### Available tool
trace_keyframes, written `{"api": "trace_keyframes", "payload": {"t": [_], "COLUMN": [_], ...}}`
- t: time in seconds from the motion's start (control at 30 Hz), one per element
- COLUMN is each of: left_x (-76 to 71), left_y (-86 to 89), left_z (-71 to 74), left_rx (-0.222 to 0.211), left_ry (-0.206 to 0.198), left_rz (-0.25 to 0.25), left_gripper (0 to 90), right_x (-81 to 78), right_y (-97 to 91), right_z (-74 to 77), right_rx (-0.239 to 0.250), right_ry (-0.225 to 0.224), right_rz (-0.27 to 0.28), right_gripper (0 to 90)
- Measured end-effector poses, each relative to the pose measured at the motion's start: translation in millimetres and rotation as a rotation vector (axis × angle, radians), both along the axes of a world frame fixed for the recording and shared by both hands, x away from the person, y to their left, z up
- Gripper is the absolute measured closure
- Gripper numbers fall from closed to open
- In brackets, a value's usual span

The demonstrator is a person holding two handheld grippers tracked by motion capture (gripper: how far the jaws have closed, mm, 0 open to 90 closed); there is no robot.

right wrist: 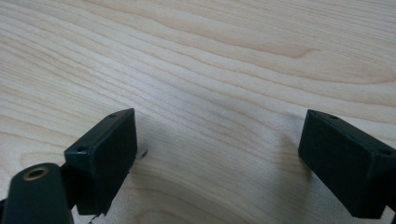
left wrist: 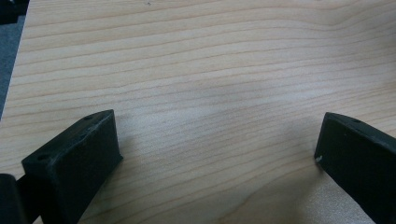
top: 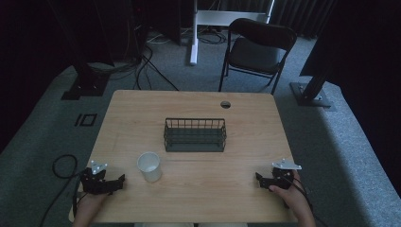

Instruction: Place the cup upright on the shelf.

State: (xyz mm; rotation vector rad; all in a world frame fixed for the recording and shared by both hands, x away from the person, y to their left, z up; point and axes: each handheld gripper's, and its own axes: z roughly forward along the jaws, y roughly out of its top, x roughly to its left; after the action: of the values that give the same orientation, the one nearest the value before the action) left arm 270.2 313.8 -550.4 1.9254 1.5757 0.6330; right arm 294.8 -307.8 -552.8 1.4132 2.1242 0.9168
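A white paper cup stands upright on the wooden table, left of centre and near the front. Behind it, at the table's middle, sits a dark wire basket with nothing visible inside. My left gripper rests at the front left corner, a short way left of the cup, held by a hand. My right gripper rests at the front right, also in a hand. In the left gripper view, the left gripper is open over bare wood. The right gripper is likewise open with nothing between its jaws.
A black folding chair stands on the grey carpet beyond the table's far edge. A cable hole marks the far right of the tabletop. Cables trail on the floor at left. Dark stand bases flank the table.
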Motion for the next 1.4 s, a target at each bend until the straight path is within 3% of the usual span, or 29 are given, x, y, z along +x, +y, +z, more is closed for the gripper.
{"api": "trace_keyframes", "payload": {"t": [1.03,1.4], "left_x": [0.0,0.0], "left_y": [0.0,0.0], "left_z": [0.0,0.0], "left_rx": [0.0,0.0], "left_ry": [0.0,0.0], "left_rz": [0.0,0.0], "left_gripper": [0.2,0.2], "right_x": [4.1,6.4], "right_y": [0.7,2.2], "right_z": [0.1,3.3], "right_rx": [0.0,0.023], "right_ry": [-0.004,-0.025], "right_rz": [-0.014,-0.017], "right_gripper": [11.9,13.0]}}
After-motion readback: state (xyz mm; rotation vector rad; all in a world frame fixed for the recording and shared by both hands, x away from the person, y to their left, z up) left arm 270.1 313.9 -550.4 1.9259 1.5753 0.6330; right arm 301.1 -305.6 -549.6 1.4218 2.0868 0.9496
